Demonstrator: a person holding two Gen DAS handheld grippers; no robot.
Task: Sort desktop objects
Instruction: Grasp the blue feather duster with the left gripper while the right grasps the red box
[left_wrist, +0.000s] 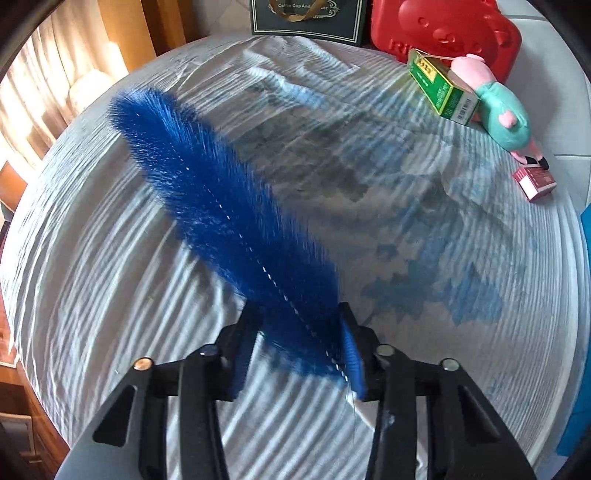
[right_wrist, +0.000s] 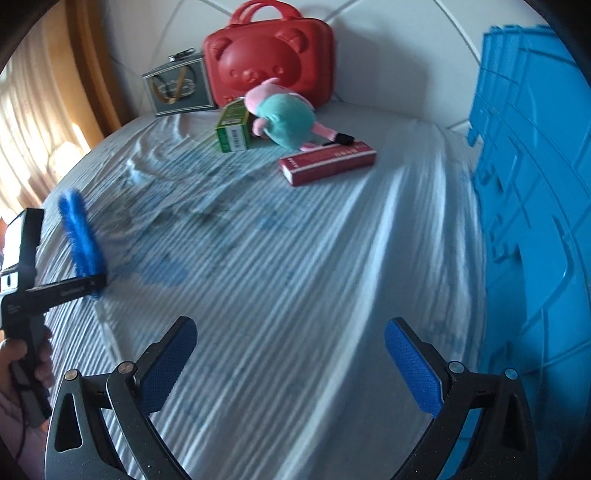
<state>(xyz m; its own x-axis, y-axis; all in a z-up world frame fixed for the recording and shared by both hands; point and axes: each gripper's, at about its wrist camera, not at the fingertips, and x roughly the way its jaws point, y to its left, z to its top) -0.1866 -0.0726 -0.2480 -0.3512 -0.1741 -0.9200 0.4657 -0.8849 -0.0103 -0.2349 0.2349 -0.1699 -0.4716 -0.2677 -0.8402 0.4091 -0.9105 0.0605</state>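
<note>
Left hand-held gripper (left_wrist: 299, 354) clamped on bristly blue brush (left_wrist: 221, 206) | right hand-held gripper (right_wrist: 290, 365) apart over striped sheet (right_wrist: 295, 258)

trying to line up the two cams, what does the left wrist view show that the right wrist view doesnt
Left wrist only: the left gripper from behind, its jaws closed around the blue brush.
Right wrist only: the blue crate, the open, empty right gripper, and a hand holding the left gripper.
Both: brush, red bear case, green box, plush toy, red box, dark gift box.

Blue brush (left_wrist: 221, 206), red bear case (right_wrist: 269, 55), striped pale cloth (right_wrist: 295, 277)
</note>
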